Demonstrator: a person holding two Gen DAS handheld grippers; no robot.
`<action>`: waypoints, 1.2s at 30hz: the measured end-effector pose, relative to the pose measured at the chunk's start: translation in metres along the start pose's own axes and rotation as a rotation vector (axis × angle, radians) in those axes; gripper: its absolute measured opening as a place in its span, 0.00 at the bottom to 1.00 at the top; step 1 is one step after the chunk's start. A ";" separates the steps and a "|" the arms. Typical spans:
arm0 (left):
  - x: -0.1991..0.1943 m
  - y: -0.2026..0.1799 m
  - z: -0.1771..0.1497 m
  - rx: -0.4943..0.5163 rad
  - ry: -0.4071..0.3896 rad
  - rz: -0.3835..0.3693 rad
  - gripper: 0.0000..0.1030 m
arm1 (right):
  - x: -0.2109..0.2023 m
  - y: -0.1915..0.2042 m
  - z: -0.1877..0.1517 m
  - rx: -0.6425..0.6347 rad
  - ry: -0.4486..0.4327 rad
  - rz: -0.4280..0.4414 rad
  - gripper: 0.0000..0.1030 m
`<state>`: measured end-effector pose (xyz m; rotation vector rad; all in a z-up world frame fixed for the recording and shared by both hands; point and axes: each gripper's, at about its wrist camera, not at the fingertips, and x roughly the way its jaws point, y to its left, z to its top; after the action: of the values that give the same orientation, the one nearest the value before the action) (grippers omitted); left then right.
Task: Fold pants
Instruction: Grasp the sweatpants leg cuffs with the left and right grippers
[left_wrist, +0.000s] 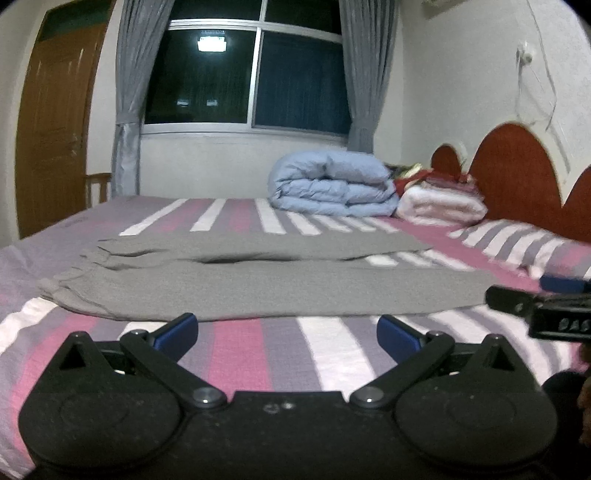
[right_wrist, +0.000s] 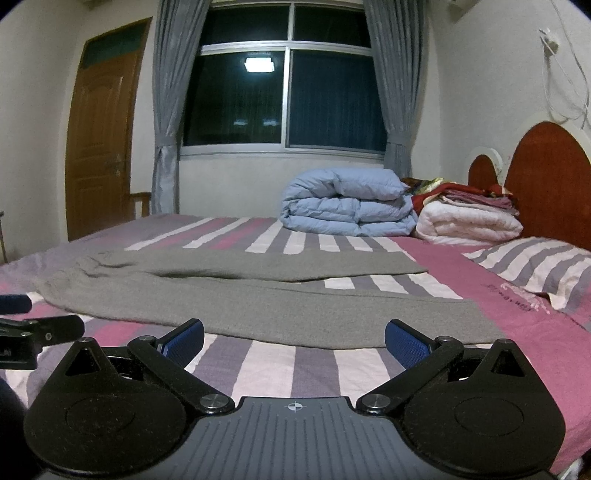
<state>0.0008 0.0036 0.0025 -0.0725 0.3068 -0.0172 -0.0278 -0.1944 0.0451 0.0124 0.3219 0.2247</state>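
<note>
The left hand-held gripper hovers with its blue-padded jaws spread wide and empty above the striped pink, grey and white bedsheet, just short of the near edge of the grey knit pants. Beside it, the right hand-held gripper is likewise wide open and holding nothing, aimed at the same near edge further toward the hems. The pants lie flat across the bed, legs side by side and slightly parted, the gathered waistband toward the wooden door side and the hems pointing to the red scalloped headboard. No fold appears made yet; the step in hand looks like the first grasp. To do it well, each gripper should probably slide low along the sheet and pinch only the near leg's edge, both layers together, without catching the bedsheet, then lift evenly so the leg lands square on the far one. A folded pale-blue duvet and a striped pillow sit well clear.
</note>
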 end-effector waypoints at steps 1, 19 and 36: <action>0.000 0.002 0.002 -0.013 -0.002 0.002 0.94 | 0.001 -0.002 0.001 0.010 0.005 0.007 1.00; 0.092 0.134 0.110 0.124 0.050 0.138 0.69 | 0.120 0.012 0.108 -0.086 0.035 0.259 0.94; 0.329 0.341 0.131 0.206 0.361 0.247 0.45 | 0.464 0.077 0.132 -0.297 0.241 0.450 0.42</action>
<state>0.3563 0.3435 0.0031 0.1759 0.6707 0.1852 0.4257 -0.0136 0.0293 -0.2388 0.5214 0.7217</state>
